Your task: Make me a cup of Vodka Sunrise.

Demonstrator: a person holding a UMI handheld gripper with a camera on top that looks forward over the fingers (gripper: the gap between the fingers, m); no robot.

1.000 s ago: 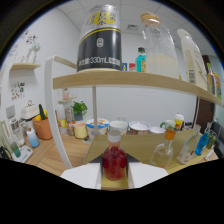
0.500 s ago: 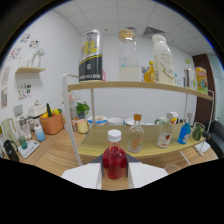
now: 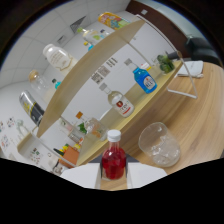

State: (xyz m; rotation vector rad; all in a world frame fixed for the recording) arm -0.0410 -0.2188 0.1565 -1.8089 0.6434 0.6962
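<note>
**Ana:** Gripper view was tilted hard over, so the wooden shelf unit (image 3: pixel 95 70) ran slantwise, with the worktop (image 3: pixel 200 115) beyond it. What was the gripper (image 3: pixel 113 176) doing?

**Ben:** It was clamped on the small red-syrup bottle (image 3: pixel 113 162), one finger pressing each side of the body. The white cap looked to be on, though I couldn't be sure. The bottle sat between the fingers, just beside the ice glass (image 3: pixel 159 144).

**Ana:** So, I'd judge, the pour was the step. How to do it well?

**Ben:** Bring the neck over the glass's mouth first, check the cap is off, then tip slowly. Syrup should sink in a thin stream, so a small tilt serves better than a big one.

**Ana:** And the containers, biggest first?

**Ben:** A black-labelled can (image 3: pixel 31 108) and a clear bottle (image 3: pixel 56 56) stood on the upper shelf. Lower down were a blue bottle (image 3: pixel 144 80) and a clear bottle with a red-and-white label (image 3: pixel 120 104). The glass held ice; the syrup bottle was mostly full of red liquid.
</note>
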